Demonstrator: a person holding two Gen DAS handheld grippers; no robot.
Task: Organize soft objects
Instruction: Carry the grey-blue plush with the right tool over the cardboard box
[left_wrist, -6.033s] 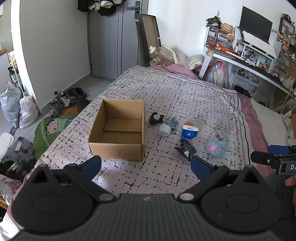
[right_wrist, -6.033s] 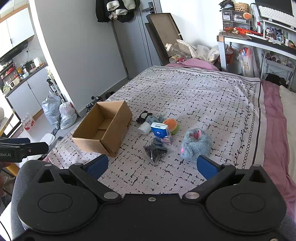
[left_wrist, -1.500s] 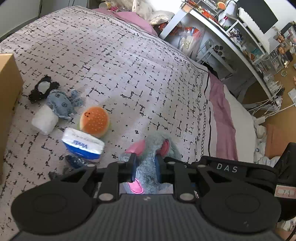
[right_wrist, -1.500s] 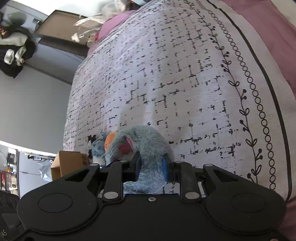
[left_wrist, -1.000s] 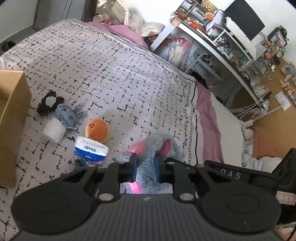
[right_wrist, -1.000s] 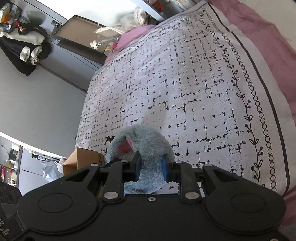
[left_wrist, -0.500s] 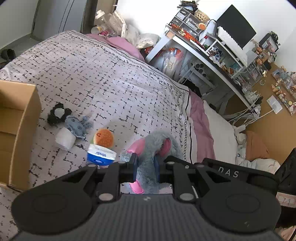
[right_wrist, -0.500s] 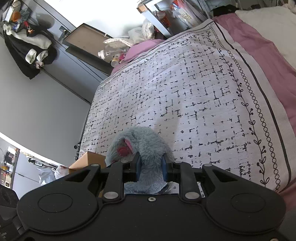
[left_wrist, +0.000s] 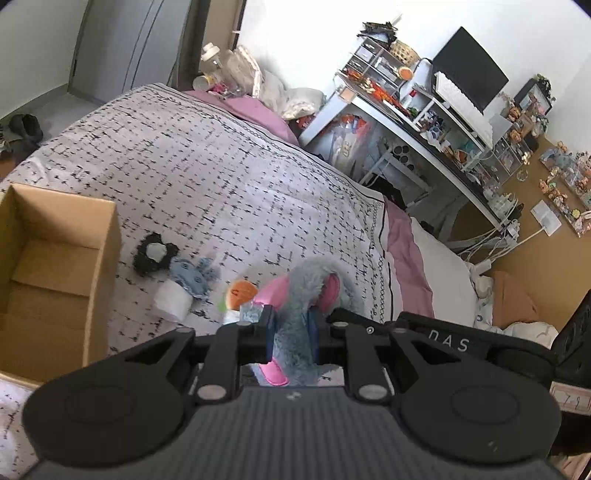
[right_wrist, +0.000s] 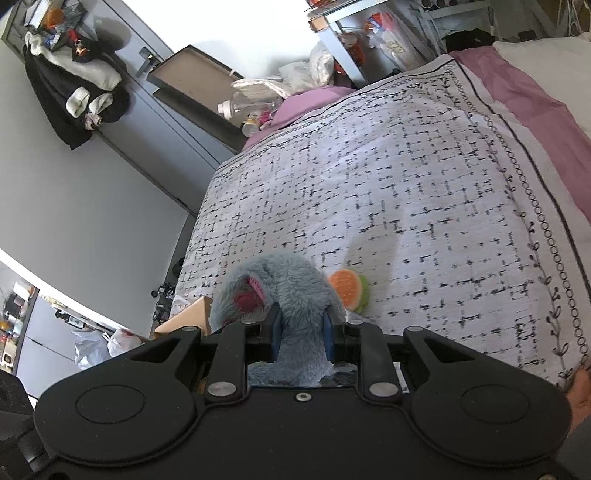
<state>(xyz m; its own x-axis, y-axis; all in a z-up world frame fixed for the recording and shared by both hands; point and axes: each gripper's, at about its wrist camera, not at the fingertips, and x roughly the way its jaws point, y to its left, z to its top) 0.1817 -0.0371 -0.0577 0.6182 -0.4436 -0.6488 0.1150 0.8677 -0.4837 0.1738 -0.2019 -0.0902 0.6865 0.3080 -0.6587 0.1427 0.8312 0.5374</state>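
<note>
Both grippers grip one grey plush toy with pink ears, lifted above the bed. My left gripper (left_wrist: 290, 332) is shut on the plush toy (left_wrist: 306, 288). My right gripper (right_wrist: 301, 332) is shut on the same plush toy (right_wrist: 284, 288) from its other side. An open cardboard box (left_wrist: 59, 266) sits on the bed to the left, and its corner (right_wrist: 188, 317) shows behind the toy in the right wrist view. On the bed lie a burger plush (left_wrist: 242, 291) (right_wrist: 349, 284), a small grey-blue plush (left_wrist: 194, 275), a black plush (left_wrist: 153, 253) and a white roll (left_wrist: 173, 302).
The patterned bedspread (left_wrist: 229, 184) has a pink sheet (left_wrist: 406, 258) along its right edge. A cluttered desk with a monitor (left_wrist: 469, 74) stands beyond the bed. Bottles and bags (right_wrist: 255, 99) pile up at the bed's far end. Shoes (left_wrist: 22, 127) lie on the floor at left.
Both grippers have risen with the plush toy, and the bed looks further below. The box has come further into the left wrist view. The burger plush now shows beside the toy in the right wrist view.
</note>
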